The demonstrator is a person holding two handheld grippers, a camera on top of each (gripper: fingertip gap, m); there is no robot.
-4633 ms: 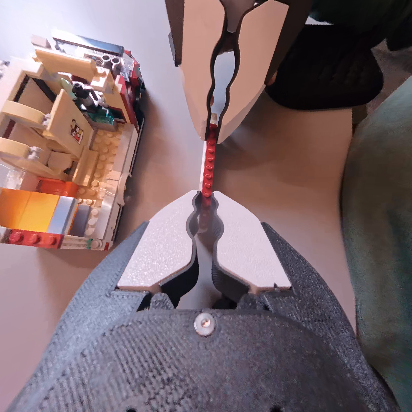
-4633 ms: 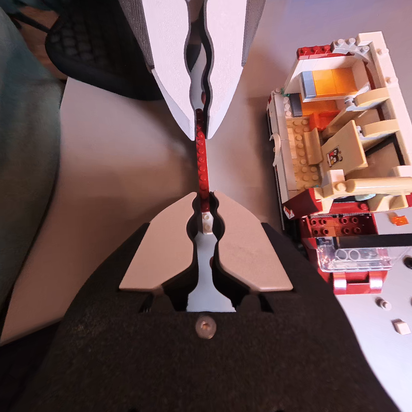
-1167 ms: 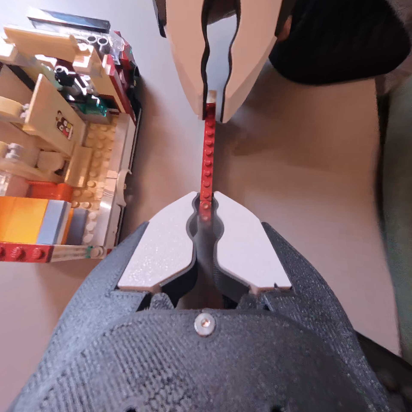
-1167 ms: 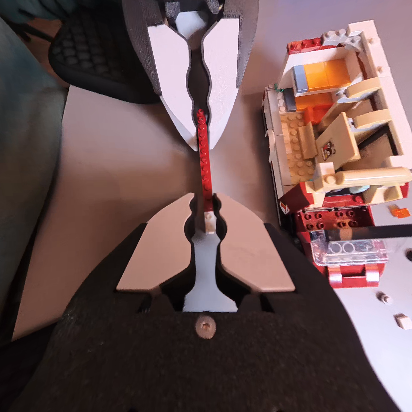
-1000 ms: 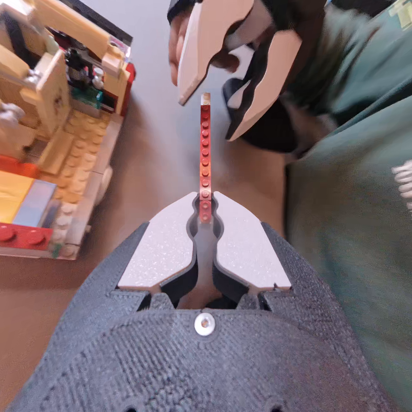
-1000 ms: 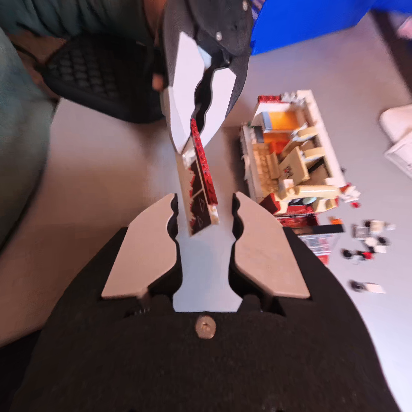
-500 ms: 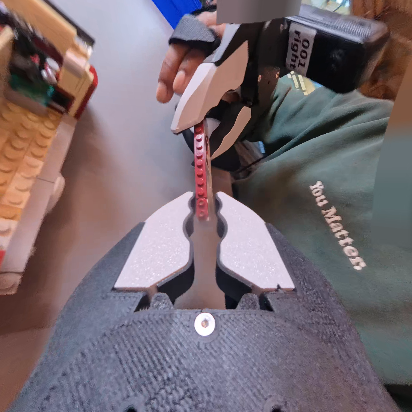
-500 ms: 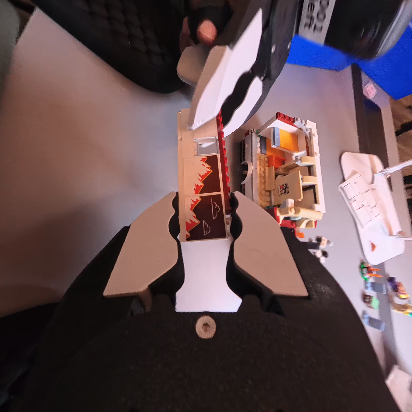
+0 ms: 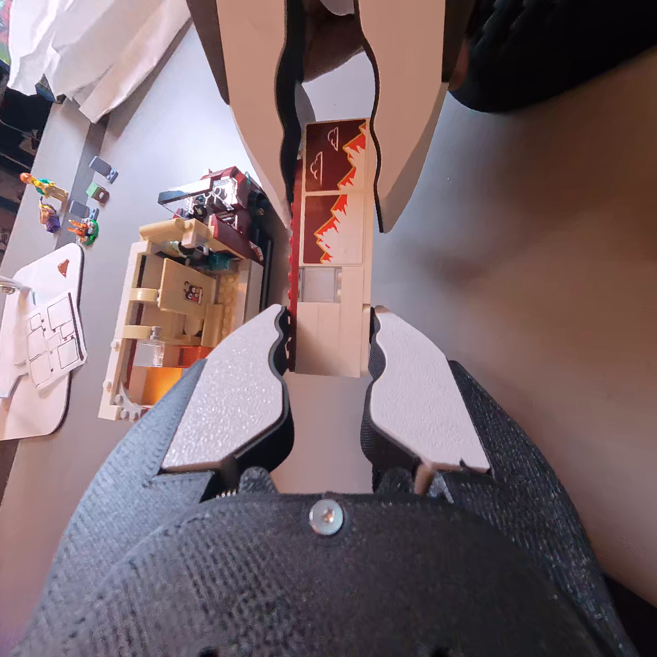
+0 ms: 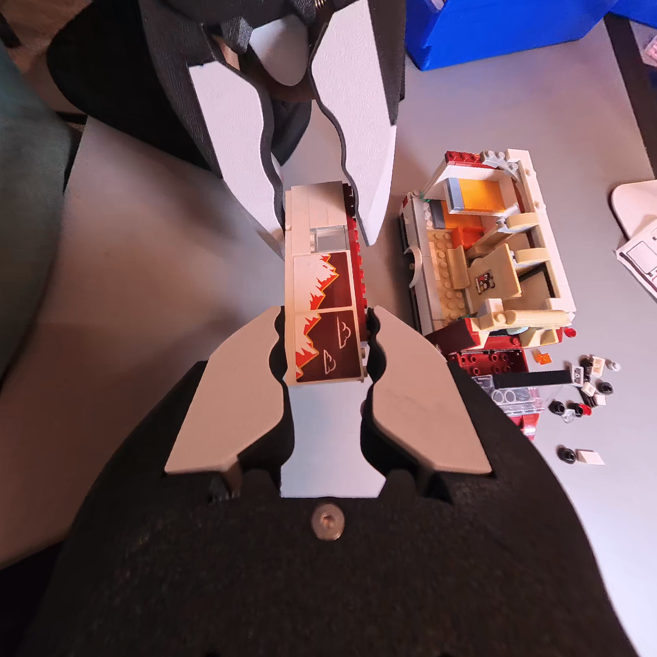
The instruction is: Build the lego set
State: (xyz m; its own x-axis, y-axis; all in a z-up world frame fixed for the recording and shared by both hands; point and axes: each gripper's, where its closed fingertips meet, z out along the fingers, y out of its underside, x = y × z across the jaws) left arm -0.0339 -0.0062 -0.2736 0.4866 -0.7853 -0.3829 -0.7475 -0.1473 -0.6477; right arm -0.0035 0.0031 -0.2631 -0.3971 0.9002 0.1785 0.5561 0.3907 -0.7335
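Brick panel (image 10: 325,284): a flat white wall section with dark red mountain decals, a clear window and a red studded edge strip; held above the grey table (image 10: 533,124) between the two grippers.
Left gripper (image 9: 329,313): jaws clamped across the plain white end of the panel, pads pressed on both long edges.
Right gripper (image 10: 325,313): jaws clamped across the decal end, pads pressed on both long edges.
Brick vehicle (image 10: 497,266): an open-topped model with tan seats and orange parts; set on the table just beside the panel.
Loose pieces (image 10: 583,384): scattered near the vehicle.
Blue box (image 10: 497,28): located at the far table edge.
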